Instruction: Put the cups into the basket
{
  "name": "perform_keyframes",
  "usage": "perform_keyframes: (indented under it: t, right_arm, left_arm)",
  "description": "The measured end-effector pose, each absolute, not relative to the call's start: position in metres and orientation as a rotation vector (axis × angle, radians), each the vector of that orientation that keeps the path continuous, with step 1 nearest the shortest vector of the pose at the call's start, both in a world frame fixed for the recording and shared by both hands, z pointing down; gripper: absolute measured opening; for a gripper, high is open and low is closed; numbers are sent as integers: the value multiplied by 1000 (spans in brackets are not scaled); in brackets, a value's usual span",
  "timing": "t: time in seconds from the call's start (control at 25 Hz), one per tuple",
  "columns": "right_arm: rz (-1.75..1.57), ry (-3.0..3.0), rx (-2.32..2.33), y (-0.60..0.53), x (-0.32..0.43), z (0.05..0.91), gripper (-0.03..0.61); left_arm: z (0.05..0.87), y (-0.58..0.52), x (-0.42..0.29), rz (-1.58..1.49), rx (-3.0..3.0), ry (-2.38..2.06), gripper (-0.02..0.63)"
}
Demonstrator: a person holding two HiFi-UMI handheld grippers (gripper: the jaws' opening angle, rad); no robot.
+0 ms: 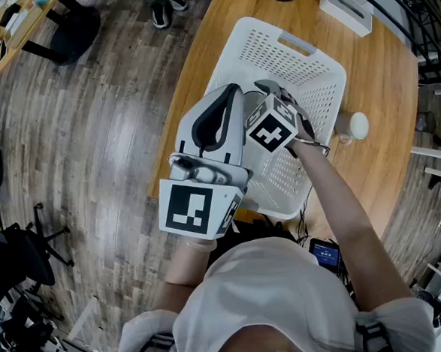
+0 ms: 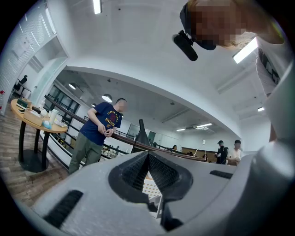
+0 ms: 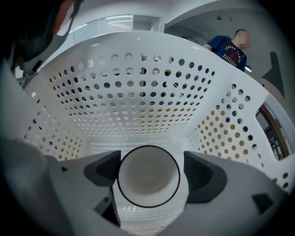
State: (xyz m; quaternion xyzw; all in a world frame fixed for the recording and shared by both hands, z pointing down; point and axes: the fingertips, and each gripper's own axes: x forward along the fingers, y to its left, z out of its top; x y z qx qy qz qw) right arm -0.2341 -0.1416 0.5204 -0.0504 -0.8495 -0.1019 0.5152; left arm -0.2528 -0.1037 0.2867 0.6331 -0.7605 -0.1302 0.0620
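Left gripper (image 2: 148, 156), jaws pressed together on nothing, hangs over the basket's (image 3: 138, 87) near side. Right gripper (image 3: 150, 171) pinches the white cup (image 3: 147, 182) low inside the basket, with the cup's mouth facing back at the gripper and its base pointing at the basket floor.

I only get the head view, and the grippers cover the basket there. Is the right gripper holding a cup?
Observer: Yes. The right gripper has its tongs shut on a white cup with a dark rim, its mouth toward the camera.
Operator: Is it inside the basket?
Observer: Yes. The perforated walls of the basket rise around it on three sides.
Operator: And the left gripper?
Observer: The left gripper is empty, its tongs shut and pointing out into the room.
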Motion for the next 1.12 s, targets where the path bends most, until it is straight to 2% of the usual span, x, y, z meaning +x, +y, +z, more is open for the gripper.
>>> perform_keyframes:
  t: [0.64, 0.68, 0.72, 1.12]
  right_arm:
    - [-277, -2231, 55, -157, -239, 447, 389]
    - [-273, -2260, 99, -160, -238, 439, 281]
    - [-270, -2294, 151, -165, -238, 429, 17]
    - [-38, -2681, 415, -164, -213, 332, 9]
  left_arm:
    - [267, -97, -246, -398, 1940, -2333, 8]
    - [267, -97, -246, -396, 1943, -2330, 8]
    - [267, -97, -245, -392, 1944, -2326, 8]
    - [269, -108, -226, -309, 1983, -2297, 8]
